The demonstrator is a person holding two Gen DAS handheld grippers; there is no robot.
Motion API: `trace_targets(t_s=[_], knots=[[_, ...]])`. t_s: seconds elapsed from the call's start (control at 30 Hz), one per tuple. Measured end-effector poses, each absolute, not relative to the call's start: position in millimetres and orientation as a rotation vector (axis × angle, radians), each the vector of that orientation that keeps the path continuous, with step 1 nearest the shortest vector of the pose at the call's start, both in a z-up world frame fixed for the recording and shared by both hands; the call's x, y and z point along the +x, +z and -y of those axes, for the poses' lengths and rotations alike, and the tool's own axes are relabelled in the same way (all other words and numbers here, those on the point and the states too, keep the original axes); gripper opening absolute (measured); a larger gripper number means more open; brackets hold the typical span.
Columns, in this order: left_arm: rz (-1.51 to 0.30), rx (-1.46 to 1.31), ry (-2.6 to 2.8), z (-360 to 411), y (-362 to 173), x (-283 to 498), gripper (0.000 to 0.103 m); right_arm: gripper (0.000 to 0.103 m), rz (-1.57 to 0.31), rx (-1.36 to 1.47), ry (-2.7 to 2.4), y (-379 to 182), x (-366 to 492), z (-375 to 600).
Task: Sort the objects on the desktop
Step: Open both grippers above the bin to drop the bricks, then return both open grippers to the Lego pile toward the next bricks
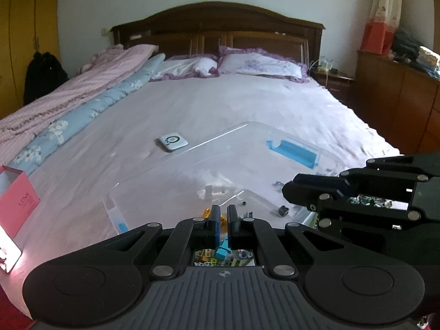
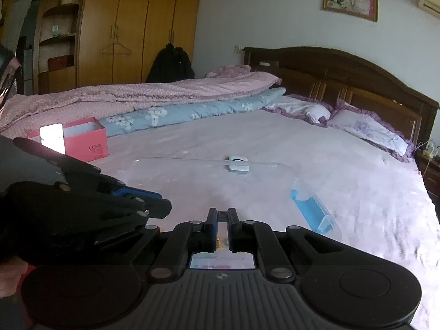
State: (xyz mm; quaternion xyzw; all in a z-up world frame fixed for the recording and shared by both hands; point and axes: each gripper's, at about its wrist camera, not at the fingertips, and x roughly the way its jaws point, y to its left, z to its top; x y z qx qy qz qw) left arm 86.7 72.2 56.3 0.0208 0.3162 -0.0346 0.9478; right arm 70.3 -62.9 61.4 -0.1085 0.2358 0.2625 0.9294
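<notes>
Bed [image 1: 247,104] is lying under a pale sheet, taking up most of both views. Clear plastic storage box [image 1: 192,170] is sitting on the bed's near part, its blue latch [image 1: 293,152] on the side away from the pink gift box [image 2: 85,140]. Small white device [image 1: 172,142] is resting just beyond the box's far edge. Left gripper [image 1: 223,217] is hovering over the box's near rim, fingers almost together, an orange piece [image 1: 206,212] showing by them; grip uncertain. Right gripper [image 2: 222,221] is hanging beside it, jaws narrowly parted, holding nothing visible. Small toy bricks [image 1: 221,253] are lying below the left gripper.
</notes>
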Motion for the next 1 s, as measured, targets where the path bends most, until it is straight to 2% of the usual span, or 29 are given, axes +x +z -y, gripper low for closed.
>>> trace_targets(t_s=[0.17,0.2,0.23,0.3,0.53,0.77,1.0], knots=[[-0.655,0.05,-0.058,-74,53,91,0.01,0.008,-0.507,-0.23,0.542,56,87,54],[-0.658,0.05,-0.058,-74,53,91,0.015,0.01,-0.513,-0.231,0.54,55,90,52],[-0.659,0.053,-0.056,-74,52,91,0.016,0.016,-0.514,-0.229,0.534,53,91,51],[-0.66,0.058,-0.053,-73,52,90,0.019,0.017,-0.516,-0.226,0.526,51,92,50],[-0.663,0.046,-0.036,-75,52,87,0.043,0.019,-0.512,-0.215,0.502,48,89,56],[-0.658,0.05,-0.031,-72,54,85,0.059,0.022,-0.517,-0.178,0.471,48,81,73],[-0.66,0.031,-0.043,-67,58,73,0.067,0.038,-0.546,-0.13,0.436,44,59,96]])
